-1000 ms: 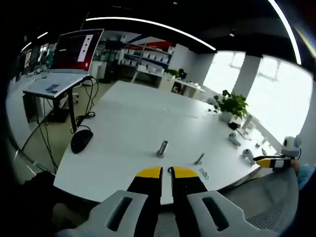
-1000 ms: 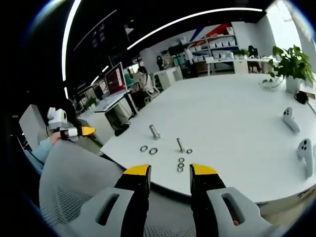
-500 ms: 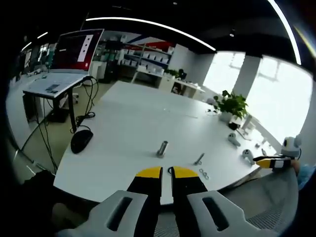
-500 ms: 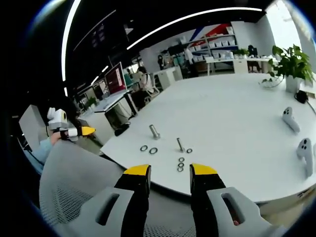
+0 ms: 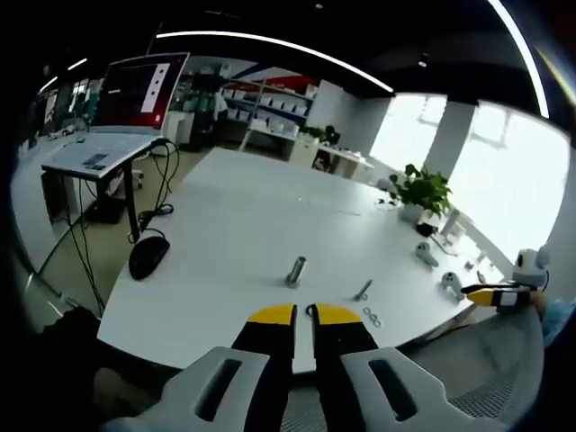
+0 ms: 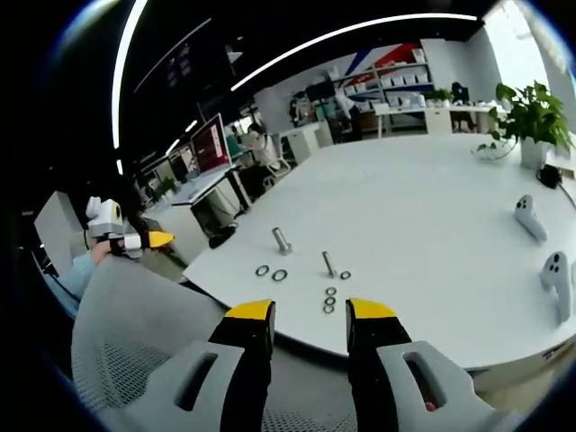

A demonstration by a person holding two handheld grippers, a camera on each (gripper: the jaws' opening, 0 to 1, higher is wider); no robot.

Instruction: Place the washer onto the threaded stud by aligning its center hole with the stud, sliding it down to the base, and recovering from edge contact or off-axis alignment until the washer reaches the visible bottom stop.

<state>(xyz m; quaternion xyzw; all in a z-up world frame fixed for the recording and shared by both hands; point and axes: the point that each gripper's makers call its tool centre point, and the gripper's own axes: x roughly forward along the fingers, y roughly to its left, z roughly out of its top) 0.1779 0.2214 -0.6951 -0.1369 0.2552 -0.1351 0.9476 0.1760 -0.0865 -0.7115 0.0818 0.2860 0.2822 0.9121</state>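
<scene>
Washers (image 6: 329, 300) lie loose at lower centre on the white table (image 6: 432, 216), beside the threaded stud (image 6: 328, 264). Nothing has moved since before. The right gripper (image 6: 308, 310) is spread, empty; the left gripper (image 5: 303, 314) is nearly pressed together. A monitor (image 5: 139, 90) stands upper left.

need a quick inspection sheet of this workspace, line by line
surface: large white table, bare in the middle.
job's things: upright threaded metal stud, thicker steel bolt, small loose metal washers and two larger ring washers flat near the table edge.
clutter: two white handheld controllers, potted green plant.
grippers: left claw nearly closed, holding nothing; right claw open, holding nothing; both short of the table.
cables: black cables hanging beside a black mouse.
surroundings: red-screened monitor, grey mesh chair, office shelves.
</scene>
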